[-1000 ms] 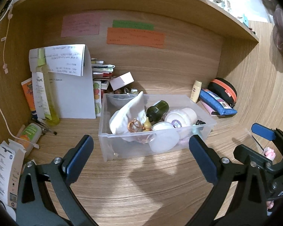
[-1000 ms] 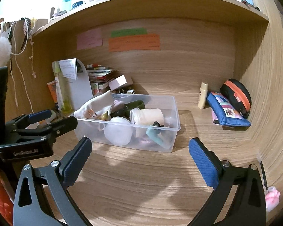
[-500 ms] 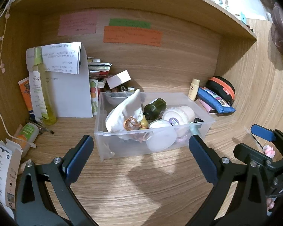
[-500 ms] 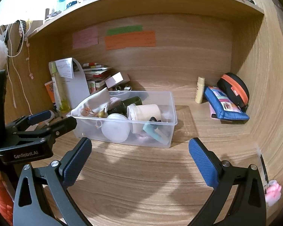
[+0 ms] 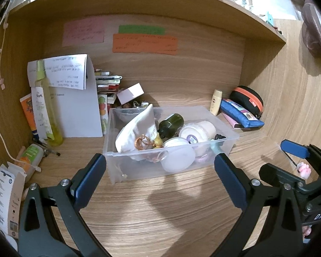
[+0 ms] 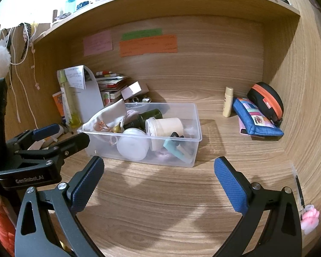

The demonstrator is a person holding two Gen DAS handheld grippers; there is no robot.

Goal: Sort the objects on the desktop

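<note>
A clear plastic bin stands mid-desk and also shows in the right wrist view. It holds a white cloth pouch, a dark green bottle, white jars and a teal item. My left gripper is open and empty, just in front of the bin. My right gripper is open and empty, in front of the bin's right end. The left gripper also shows in the right wrist view, left of the bin.
A blue pencil case, black-and-orange pouch and small cream bottle sit at the back right. A yellow spray bottle, papers and stacked books stand at the back left. A pink-topped pen lies at the right.
Both grippers have drawn back a little from the bin and drifted slightly right. Both stay open and empty.
</note>
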